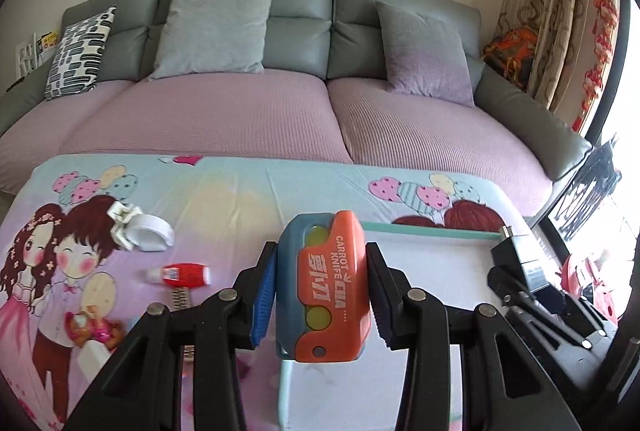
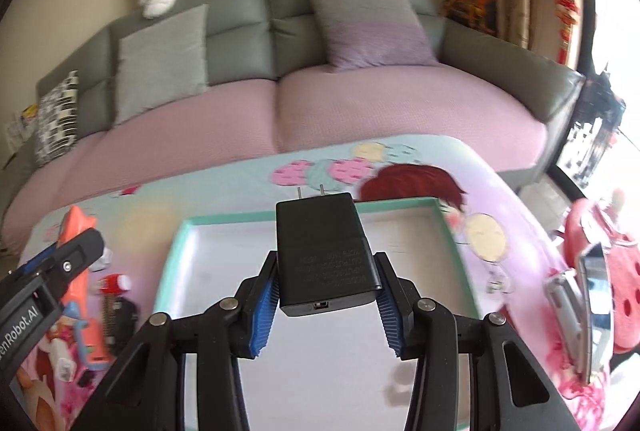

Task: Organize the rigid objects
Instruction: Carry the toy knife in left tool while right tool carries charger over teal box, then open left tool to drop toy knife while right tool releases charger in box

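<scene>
Carrot knife (image 1: 326,287), charger (image 2: 326,259) (both gripped)

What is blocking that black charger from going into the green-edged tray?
Nothing visible. The right gripper holds the black charger above the tray, whose white floor looks bare beneath it. The left gripper, holding the toy knife, is off to the side.

Both the left gripper (image 1: 322,291) and the right gripper (image 2: 326,297) are black plastic linkages with round silver rivets behind the fingers (image 1: 262,305), which carry ribbed blue pads. White lettering marks the left gripper's side.
</scene>
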